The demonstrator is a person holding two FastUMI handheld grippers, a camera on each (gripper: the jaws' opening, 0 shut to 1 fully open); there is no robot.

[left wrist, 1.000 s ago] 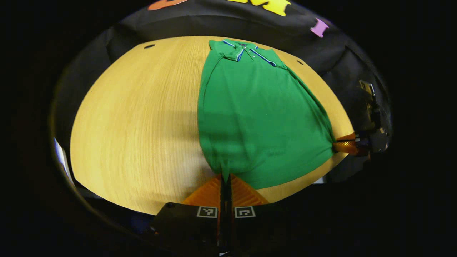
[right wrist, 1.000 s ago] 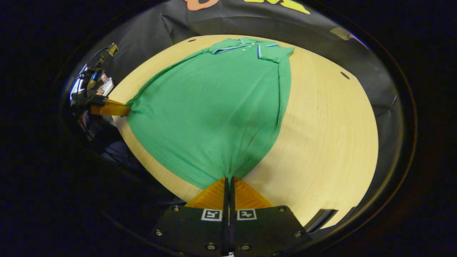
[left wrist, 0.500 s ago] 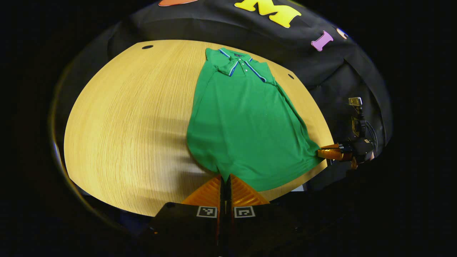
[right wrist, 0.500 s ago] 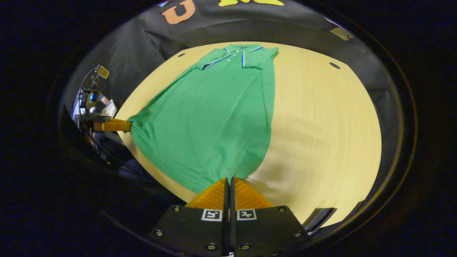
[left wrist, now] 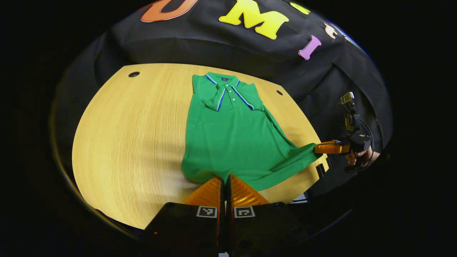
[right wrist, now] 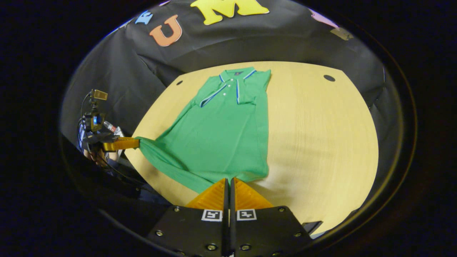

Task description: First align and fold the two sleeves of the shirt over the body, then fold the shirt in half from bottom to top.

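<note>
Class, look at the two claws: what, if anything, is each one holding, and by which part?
Both hold the green polo shirt by its bottom hem: the left claw pinches one bottom corner, the right claw the other.

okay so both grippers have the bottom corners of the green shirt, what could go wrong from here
1. Each grip is only a small pinch of hem: the left gripper and right gripper hold the shirt at its very corners, so a corner could slip out mid-fold.
2. The hem sags between them near the table edge; uneven lifting could skew the fold.
3. Dragging forward might shift the collar.
</note>
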